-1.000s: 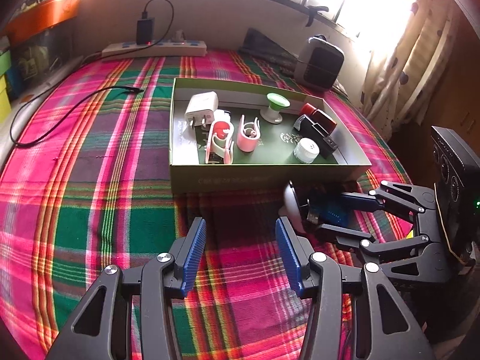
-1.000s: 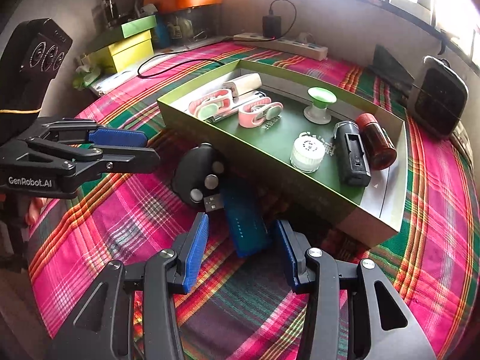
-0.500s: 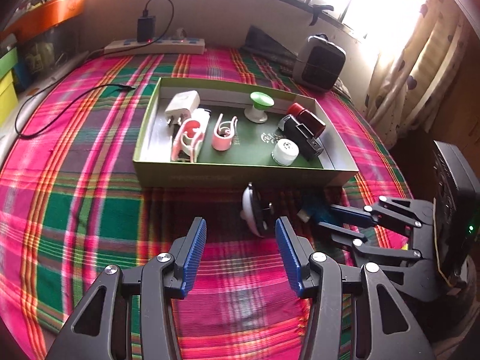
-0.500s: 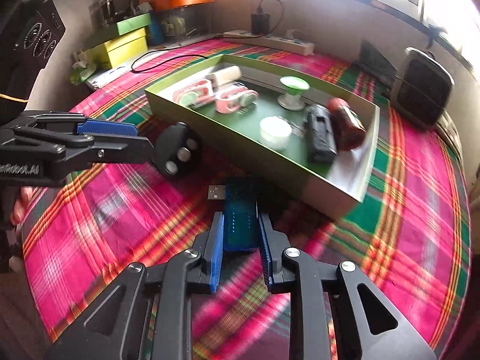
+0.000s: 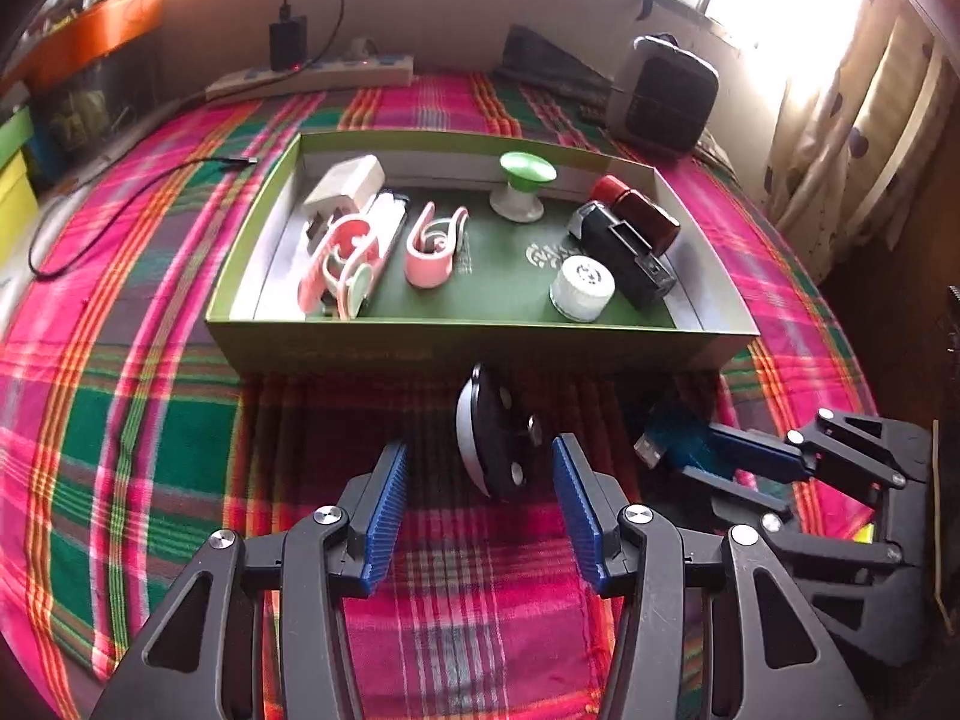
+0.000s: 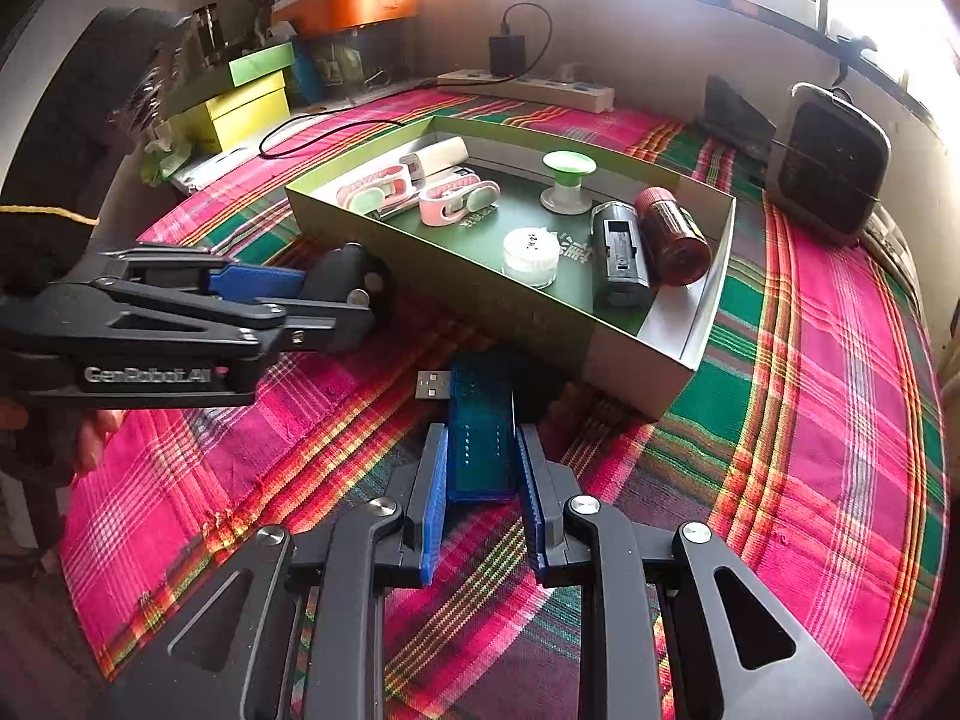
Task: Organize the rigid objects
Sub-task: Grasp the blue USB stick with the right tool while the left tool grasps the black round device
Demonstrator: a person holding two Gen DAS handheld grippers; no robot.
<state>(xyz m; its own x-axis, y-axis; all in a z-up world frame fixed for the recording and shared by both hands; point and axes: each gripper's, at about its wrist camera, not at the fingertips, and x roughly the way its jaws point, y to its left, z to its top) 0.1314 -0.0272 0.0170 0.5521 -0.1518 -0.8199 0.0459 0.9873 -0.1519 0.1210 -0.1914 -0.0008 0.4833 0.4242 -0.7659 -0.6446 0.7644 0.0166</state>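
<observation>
- The green box [image 5: 480,348] on the plaid cloth [image 5: 150,420] already holds most of the lot: a white charger [image 5: 345,183], two pink clips [image 5: 429,243], a green-topped knob [image 5: 519,192], a white cap [image 5: 582,288], a black battery pack [image 5: 624,255] and a dark red bottle [image 5: 639,213].
- Two things are left outside it, both lying just in front of its near wall.
- My right gripper [image 6: 480,468] has its jaws closed on the blue USB stick [image 6: 480,432], plug pointing forward, low over the cloth; I judge it ready to lift across into the box.
- My left gripper [image 5: 477,495] has its jaws wide, one on each side of the round black puck with silver studs [image 5: 495,438], not yet touching it.
- Remaining, as I read it: close on the puck, then carry both pieces over the wall into the free green floor.
</observation>
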